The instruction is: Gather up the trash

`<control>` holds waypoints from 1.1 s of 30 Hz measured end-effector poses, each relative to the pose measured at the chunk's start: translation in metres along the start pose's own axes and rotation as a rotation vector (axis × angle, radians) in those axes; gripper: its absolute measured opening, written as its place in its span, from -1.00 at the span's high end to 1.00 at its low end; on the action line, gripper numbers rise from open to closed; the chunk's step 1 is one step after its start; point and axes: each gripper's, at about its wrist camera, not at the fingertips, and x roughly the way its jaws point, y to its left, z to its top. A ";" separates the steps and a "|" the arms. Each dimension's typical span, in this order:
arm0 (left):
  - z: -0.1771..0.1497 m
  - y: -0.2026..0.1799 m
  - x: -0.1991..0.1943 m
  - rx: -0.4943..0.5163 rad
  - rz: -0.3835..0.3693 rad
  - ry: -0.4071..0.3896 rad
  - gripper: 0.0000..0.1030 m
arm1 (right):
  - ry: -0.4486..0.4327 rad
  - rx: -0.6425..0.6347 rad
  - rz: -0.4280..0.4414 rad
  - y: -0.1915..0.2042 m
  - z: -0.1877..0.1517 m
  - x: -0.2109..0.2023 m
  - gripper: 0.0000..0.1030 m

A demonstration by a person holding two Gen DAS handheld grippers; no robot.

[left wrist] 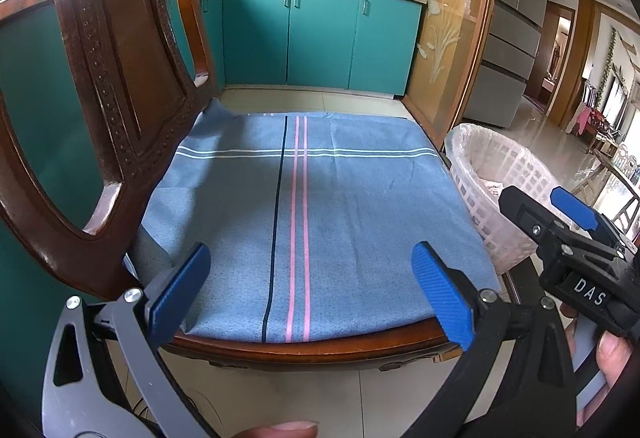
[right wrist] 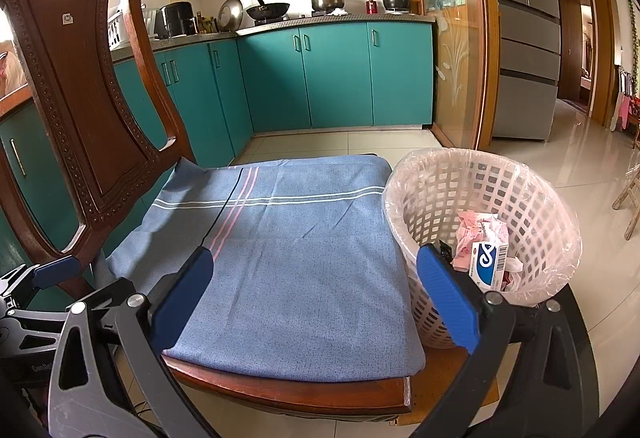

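A wooden chair (right wrist: pixel 80 86) with a blue striped cloth (right wrist: pixel 288 238) on its seat stands just beside a white lined waste basket (right wrist: pixel 520 198). The trash, crumpled pink paper (right wrist: pixel 480 230) and a small white box (right wrist: pixel 490 262), lies inside the basket. Both the left gripper (left wrist: pixel 312 290) and right gripper (right wrist: pixel 316 294) hang over the seat's front edge, fingers apart, holding nothing. The cloth looks bare, so a careful check around the chair for leftover scraps probably comes next.

White raised letters "DAS" stand on the black plastic body of the right gripper (left wrist: pixel 576 226) in the left wrist view. In the right wrist view, pale lettering beginning "Gen" shows on the black frame of the left gripper (right wrist: pixel 40 278); the rest is cut off. A small white-and-blue cardboard box (right wrist: pixel 489 263) in the white plastic lattice basket (right wrist: pixel 532 198) bears a blue logo, its print too small to read.
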 end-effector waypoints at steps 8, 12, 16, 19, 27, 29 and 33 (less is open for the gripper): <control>0.000 0.000 0.000 0.001 0.001 0.003 -0.94 | 0.000 -0.001 -0.001 0.001 0.000 0.000 -0.93; -0.001 0.000 0.001 0.008 0.003 0.006 -0.94 | 0.001 -0.002 0.000 0.001 0.000 0.000 -0.93; 0.000 0.000 0.001 0.010 0.003 0.008 -0.94 | 0.001 -0.002 0.000 0.001 0.000 0.000 -0.93; 0.000 0.000 0.001 0.010 0.004 0.011 -0.94 | 0.001 -0.002 0.001 0.001 0.000 0.000 -0.93; -0.001 -0.002 0.001 0.014 0.004 0.014 -0.94 | 0.001 -0.003 0.000 0.001 0.000 0.000 -0.93; -0.001 -0.002 0.001 0.015 0.002 0.016 -0.94 | 0.002 -0.001 0.000 0.001 0.000 0.000 -0.93; -0.001 -0.004 0.001 0.020 0.001 0.014 -0.94 | 0.000 -0.004 -0.001 0.001 0.000 0.000 -0.93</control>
